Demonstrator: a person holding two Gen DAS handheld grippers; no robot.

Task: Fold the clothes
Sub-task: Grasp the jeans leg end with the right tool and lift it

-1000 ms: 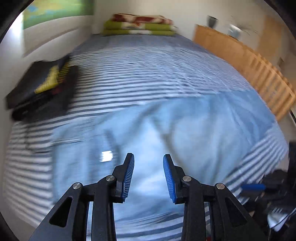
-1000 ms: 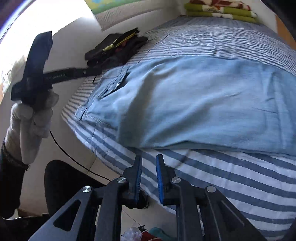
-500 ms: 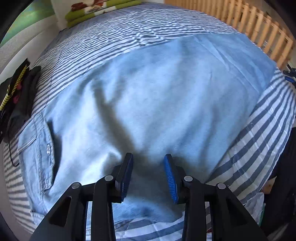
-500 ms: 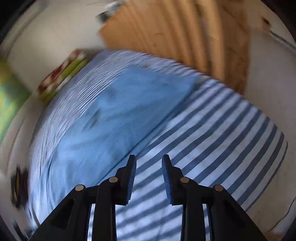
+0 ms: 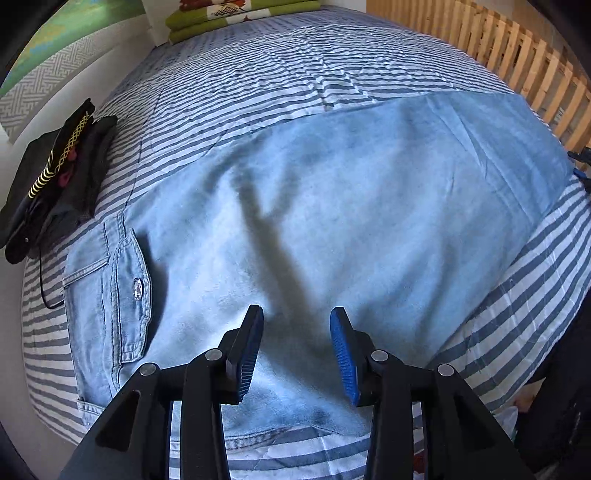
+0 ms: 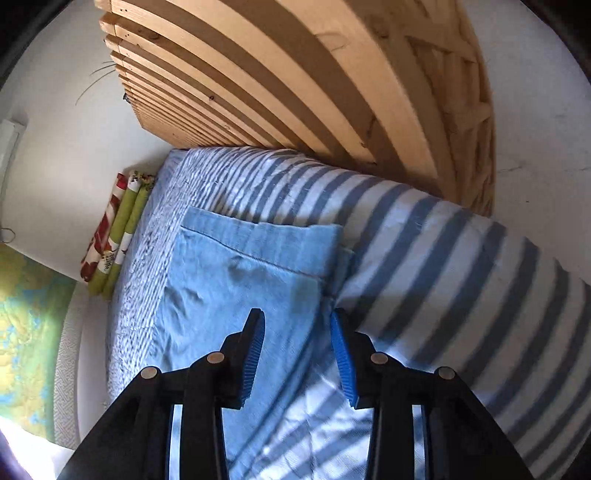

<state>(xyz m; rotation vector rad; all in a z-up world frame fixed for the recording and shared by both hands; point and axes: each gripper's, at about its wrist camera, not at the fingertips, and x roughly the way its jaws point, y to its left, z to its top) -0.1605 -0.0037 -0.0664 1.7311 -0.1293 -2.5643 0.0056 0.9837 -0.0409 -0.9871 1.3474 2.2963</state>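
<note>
Hovering over light-blue denim trousers (image 5: 332,206), both jaws having just widened, gripping nothing (left gripper (image 5: 297,350), right gripper (image 6: 297,350)). Best pinching hem (image 6: 258,254) and waistband (image 5: 107,295) edges squarely.

Striped bedsheet (image 5: 295,74), wooden slats (image 6: 295,74), perhaps folded blankets (image 5: 236,14).

The jeans (image 5: 332,229) are pale blue denim; the bedsheet (image 5: 280,70) is striped blue and white. At ten o'clock lies a black pile (image 5: 55,177) with a yellow, perhaps braided, trim. The blankets (image 5: 236,14) are green, red and white; the slats (image 6: 295,74) are tan.
</note>
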